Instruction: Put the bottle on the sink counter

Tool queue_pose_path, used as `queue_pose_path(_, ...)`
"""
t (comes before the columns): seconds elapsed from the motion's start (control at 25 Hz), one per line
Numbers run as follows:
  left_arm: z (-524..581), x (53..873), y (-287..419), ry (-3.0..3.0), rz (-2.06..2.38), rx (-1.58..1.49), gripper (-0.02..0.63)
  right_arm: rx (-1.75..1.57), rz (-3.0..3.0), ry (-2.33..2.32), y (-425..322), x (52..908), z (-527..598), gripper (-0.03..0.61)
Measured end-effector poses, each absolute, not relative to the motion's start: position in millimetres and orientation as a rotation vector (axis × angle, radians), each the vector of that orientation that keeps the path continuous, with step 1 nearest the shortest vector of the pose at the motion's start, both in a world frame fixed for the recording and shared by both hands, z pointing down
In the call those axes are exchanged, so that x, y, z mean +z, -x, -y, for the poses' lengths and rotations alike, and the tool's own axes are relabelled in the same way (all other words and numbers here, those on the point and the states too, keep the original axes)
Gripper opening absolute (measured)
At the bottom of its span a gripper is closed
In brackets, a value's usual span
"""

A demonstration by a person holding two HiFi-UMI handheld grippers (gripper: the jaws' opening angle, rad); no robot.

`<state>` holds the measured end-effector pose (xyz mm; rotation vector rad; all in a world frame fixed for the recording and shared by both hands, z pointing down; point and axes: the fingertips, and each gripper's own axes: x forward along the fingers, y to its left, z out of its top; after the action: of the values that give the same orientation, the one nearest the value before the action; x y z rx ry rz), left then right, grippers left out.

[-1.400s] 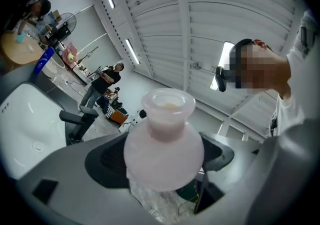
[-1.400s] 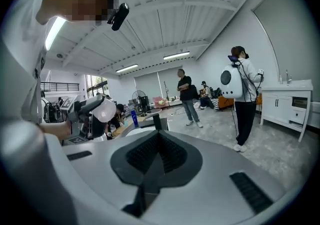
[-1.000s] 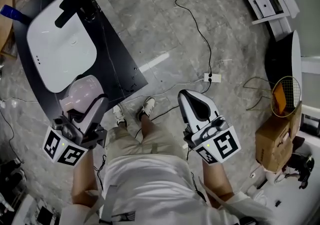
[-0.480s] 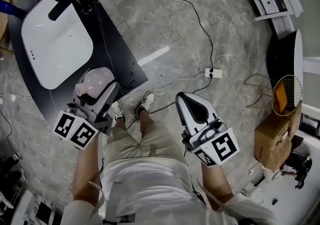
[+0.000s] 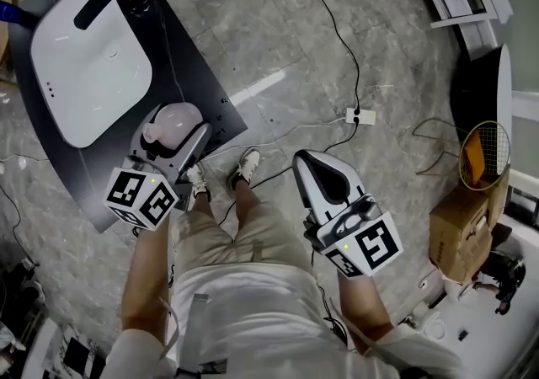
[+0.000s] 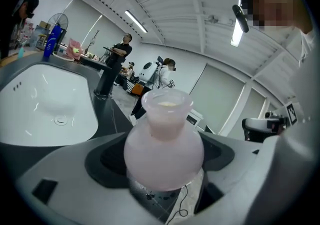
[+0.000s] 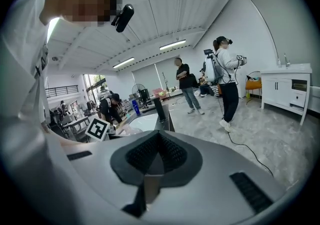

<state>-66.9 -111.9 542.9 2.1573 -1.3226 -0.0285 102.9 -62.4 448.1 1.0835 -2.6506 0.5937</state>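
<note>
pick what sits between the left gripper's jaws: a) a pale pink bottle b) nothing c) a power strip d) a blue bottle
a: the left gripper view shows the pink bottle clamped at its round body between the pads of the left gripper.

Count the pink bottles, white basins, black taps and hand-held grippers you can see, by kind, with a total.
Pink bottle: 1
White basin: 1
Black tap: 1
Hand-held gripper: 2 (left, right)
Total: 5
</note>
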Motion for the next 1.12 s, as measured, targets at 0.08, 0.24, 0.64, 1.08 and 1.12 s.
queue_pose_path(0.08,113,550,63,-2.165,1.319,0.01,0.402,0.584,2.657,-1.092,-105,444,62,0.011)
queue_pose_path(0.24,115,567,57,-2.161,1.317,0.103,0.402,0.568,2.664,-1.111,-110,434,63,0.011)
queue_pose_path(0.64,123,592,48,-2.179,1.332,0.297,0.402,0.563,2.657,-1.142,-121,427,62,0.011)
queue_pose_path(1.08,126,607,37,-2.211,1.306,0.478,0.402,0.558,2.646,-1.216,-125,418,62,0.01)
queue_pose_path(1.12,126,608,36,-2.215,1.307,0.499,0.402,0.557,2.647,-1.22,-124,418,62,0.011)
